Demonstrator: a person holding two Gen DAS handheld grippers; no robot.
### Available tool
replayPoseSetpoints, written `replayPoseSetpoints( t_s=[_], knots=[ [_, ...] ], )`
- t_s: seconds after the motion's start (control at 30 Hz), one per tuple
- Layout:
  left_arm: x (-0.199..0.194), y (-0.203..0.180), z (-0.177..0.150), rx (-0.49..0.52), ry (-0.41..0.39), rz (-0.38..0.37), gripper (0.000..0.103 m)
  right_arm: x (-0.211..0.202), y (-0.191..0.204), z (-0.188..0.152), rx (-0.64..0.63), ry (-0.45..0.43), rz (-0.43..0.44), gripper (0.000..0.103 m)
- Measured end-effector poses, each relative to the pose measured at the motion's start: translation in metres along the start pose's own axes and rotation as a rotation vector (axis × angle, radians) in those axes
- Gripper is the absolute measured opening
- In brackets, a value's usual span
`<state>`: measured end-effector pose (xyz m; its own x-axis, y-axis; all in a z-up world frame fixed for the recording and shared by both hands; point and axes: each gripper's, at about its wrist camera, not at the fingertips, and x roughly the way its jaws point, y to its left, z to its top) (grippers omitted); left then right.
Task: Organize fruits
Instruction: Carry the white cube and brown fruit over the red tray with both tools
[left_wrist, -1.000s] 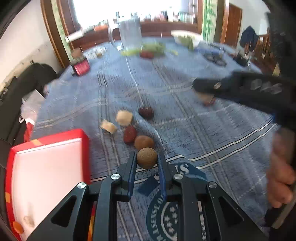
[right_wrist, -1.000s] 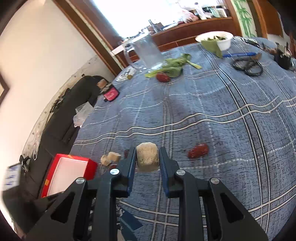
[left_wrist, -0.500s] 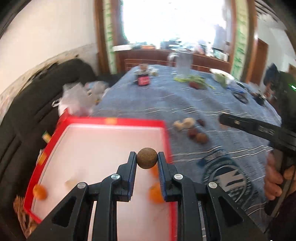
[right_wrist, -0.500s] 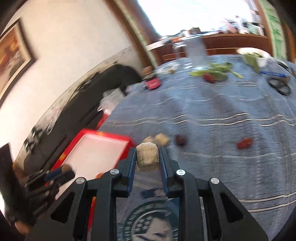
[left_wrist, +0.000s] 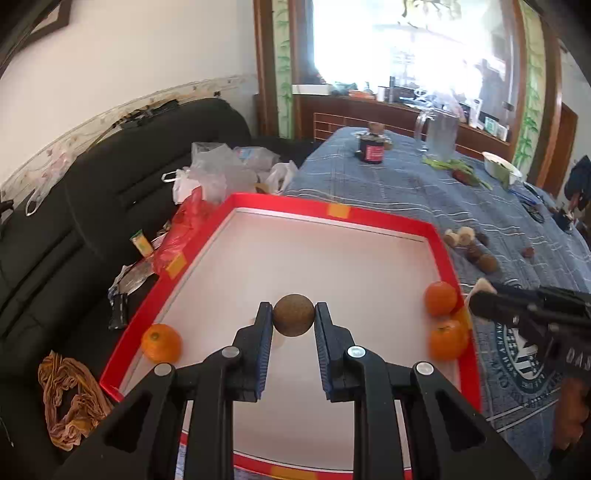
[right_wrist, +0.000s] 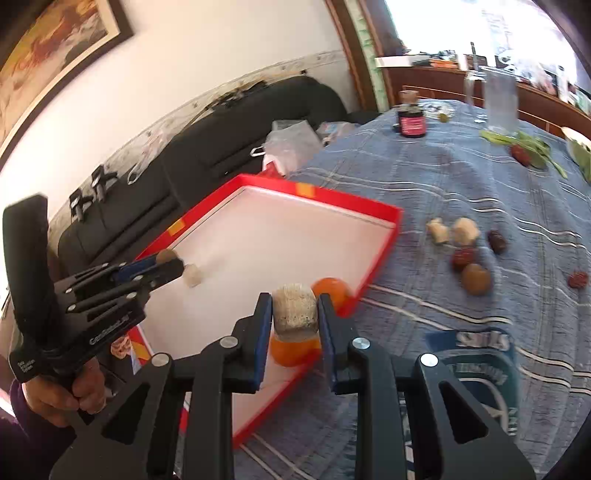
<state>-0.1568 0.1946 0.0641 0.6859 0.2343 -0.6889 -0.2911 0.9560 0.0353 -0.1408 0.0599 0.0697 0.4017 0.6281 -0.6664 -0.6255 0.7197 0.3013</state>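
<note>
left hand-held gripper (left_wrist: 293, 319) | clamps brown fruit (left_wrist: 293, 319) | over red tray (left_wrist: 441, 251)

Three oranges (left_wrist: 440, 298) sit in one red-rimmed tray (left_wrist: 373, 215), which also holds one small pale chunk (right_wrist: 192, 275). Two black grippers are in use, the left gripper (left_wrist: 293, 320) clamping one round brown fruit (left_wrist: 293, 319) and the right gripper (right_wrist: 295, 314) clamping one pale, rough cube (right_wrist: 295, 312). On the blue checked cloth (right_wrist: 461, 177) lie two pale pieces (right_wrist: 463, 230), one brown fruit, and three dark red fruits (right_wrist: 463, 258). One jar (right_wrist: 411, 120) and one clear jug (right_wrist: 498, 99) stand beyond.
</note>
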Motion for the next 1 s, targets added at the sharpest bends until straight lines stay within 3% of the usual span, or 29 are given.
replayPoseSetpoints(
  t_s=[0.3,0.67,1.0],
  knots=[
    [0.010,0.019,-0.005,-0.036,0.014,0.013,0.022,0.011,0.011,0.000,-0.038,-0.012,-0.014,0.027],
    [0.021,0.017,-0.008,-0.033,0.032,0.018,0.022,0.023,0.040,-0.023,-0.203,0.023,0.083,0.027],
    [0.024,0.018,-0.007,-0.014,0.042,0.075,0.022,0.029,0.044,-0.025,-0.224,0.063,0.097,0.028]
  ],
)
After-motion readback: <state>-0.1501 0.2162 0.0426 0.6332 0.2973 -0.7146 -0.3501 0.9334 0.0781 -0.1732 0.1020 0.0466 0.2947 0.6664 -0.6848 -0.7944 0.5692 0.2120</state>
